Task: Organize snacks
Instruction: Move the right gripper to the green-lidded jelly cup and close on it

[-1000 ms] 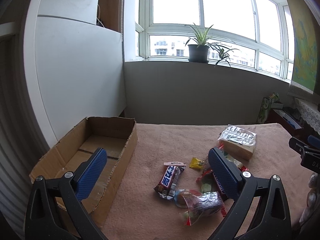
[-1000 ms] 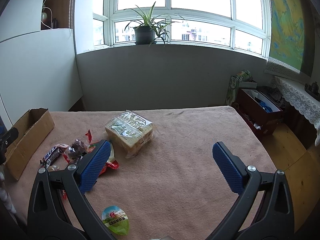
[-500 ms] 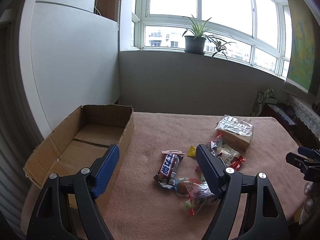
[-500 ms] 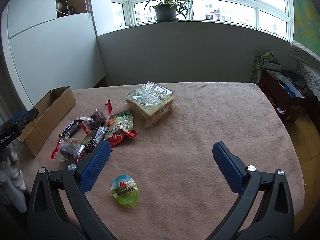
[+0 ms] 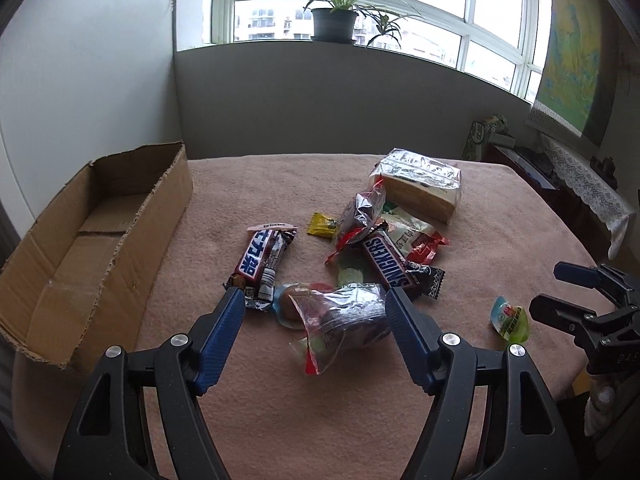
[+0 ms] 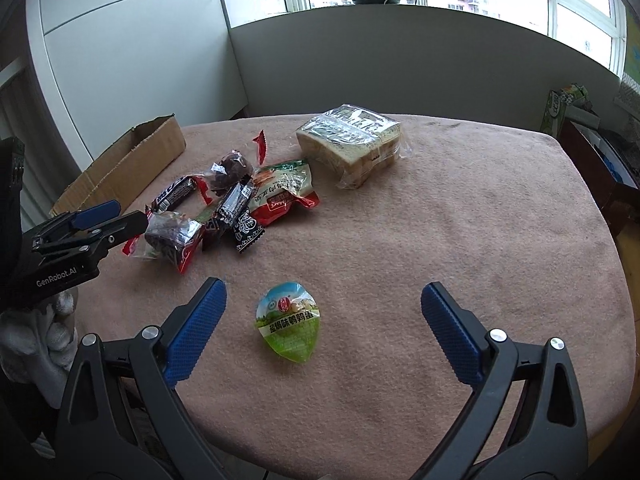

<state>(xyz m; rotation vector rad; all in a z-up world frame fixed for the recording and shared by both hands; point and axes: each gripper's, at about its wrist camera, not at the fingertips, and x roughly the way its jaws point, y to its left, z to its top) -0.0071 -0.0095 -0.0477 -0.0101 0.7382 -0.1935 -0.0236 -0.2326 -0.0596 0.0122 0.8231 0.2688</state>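
A pile of snacks lies mid-table: a clear-wrapped dark cake (image 5: 348, 320), two Snickers bars (image 5: 262, 262) (image 5: 390, 266), a bagged bread loaf (image 5: 418, 186) and a small yellow packet (image 5: 322, 225). My left gripper (image 5: 314, 300) is open, its blue fingers on either side of the wrapped cake, just above it. A green egg-shaped pack (image 6: 289, 322) lies alone near the front edge. My right gripper (image 6: 322, 294) is open wide around it, without touching. The open cardboard box (image 5: 96, 236) stands at the left and looks empty.
The table carries a pink cloth (image 6: 460, 216). A white cabinet (image 5: 80, 80) stands behind the box. A grey wall and a window sill with a potted plant (image 5: 334, 20) lie beyond. Low furniture (image 6: 592, 148) stands to the right of the table.
My left gripper has moved right, away from the box, and down over the wrapped cake, its jaws narrower. My right gripper has tilted down and left, bringing the green pack between its fingers.
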